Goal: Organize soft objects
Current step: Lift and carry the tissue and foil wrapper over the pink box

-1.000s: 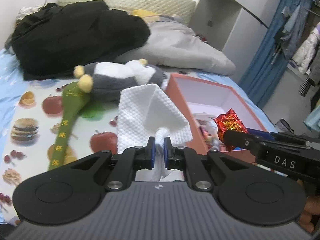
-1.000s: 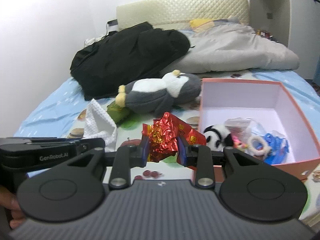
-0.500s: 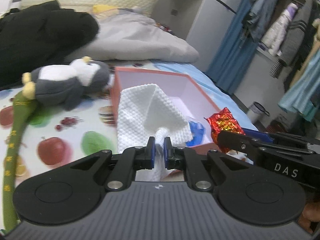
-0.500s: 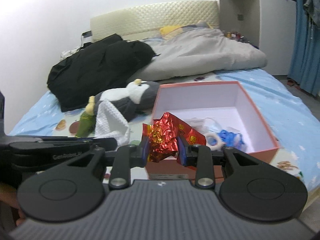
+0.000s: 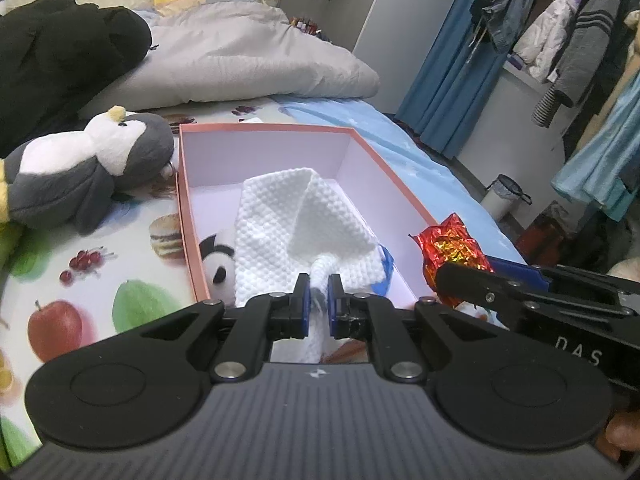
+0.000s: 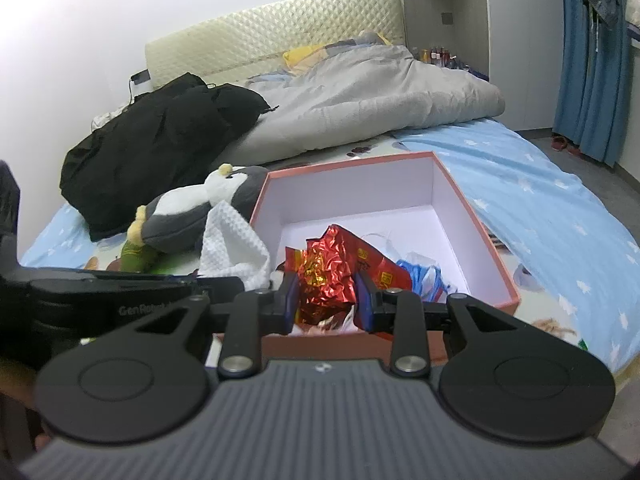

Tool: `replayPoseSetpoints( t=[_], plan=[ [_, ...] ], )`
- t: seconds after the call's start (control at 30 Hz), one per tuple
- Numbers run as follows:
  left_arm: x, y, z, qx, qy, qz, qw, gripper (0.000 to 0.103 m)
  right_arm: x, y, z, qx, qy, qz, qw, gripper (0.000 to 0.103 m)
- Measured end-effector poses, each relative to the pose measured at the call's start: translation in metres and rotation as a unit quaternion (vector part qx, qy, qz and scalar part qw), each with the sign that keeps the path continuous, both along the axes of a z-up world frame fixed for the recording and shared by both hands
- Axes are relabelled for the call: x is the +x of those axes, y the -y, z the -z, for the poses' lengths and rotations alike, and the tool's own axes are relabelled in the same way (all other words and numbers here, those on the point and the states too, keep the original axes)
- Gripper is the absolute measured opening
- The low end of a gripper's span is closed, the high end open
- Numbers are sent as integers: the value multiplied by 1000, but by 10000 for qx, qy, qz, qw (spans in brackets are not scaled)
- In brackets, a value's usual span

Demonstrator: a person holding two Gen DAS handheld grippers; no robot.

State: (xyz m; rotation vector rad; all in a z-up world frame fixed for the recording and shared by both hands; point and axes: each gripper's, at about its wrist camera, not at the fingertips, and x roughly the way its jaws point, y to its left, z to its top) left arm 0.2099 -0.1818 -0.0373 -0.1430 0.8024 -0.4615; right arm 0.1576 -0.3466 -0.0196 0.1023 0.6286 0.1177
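Observation:
My left gripper (image 5: 318, 298) is shut on a white waffle-textured cloth (image 5: 298, 220) and holds it over the near end of an open pink box (image 5: 264, 130). My right gripper (image 6: 326, 298) is shut on a crumpled red foil bag (image 6: 330, 268), held over the same box (image 6: 472, 216); the bag also shows in the left wrist view (image 5: 448, 248). In the box lie a small panda plush (image 5: 216, 258) and blue items (image 6: 424, 276). A grey and white penguin plush (image 5: 80, 172) lies on the bed left of the box.
A black coat (image 6: 160, 140) and a grey duvet (image 6: 360, 104) are piled at the head of the bed. A green plush (image 6: 134, 254) lies by the penguin. Right of the bed are blue curtains (image 5: 444, 60), hanging clothes and a small bin (image 5: 502, 196).
Both grippers have swung right and closer to the pink box, carrying the white cloth and the red foil bag from beside it to over its near end.

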Motion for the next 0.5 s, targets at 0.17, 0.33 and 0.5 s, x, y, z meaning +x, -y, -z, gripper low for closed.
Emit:
replayPoseSetpoints(
  t=[0.17, 0.33, 0.5],
  plan=[
    [50, 9, 7, 74, -181, -72, 9998, 11, 44, 11, 6, 52, -137, -43, 9999, 34],
    [100, 17, 16, 141, -370, -102, 9992, 11, 93, 22, 18, 121, -335, -75, 9993, 34],
    [146, 23, 34, 233, -612, -119, 9978, 11, 137, 28, 34, 134, -560, -130, 9983, 35]
  ],
)
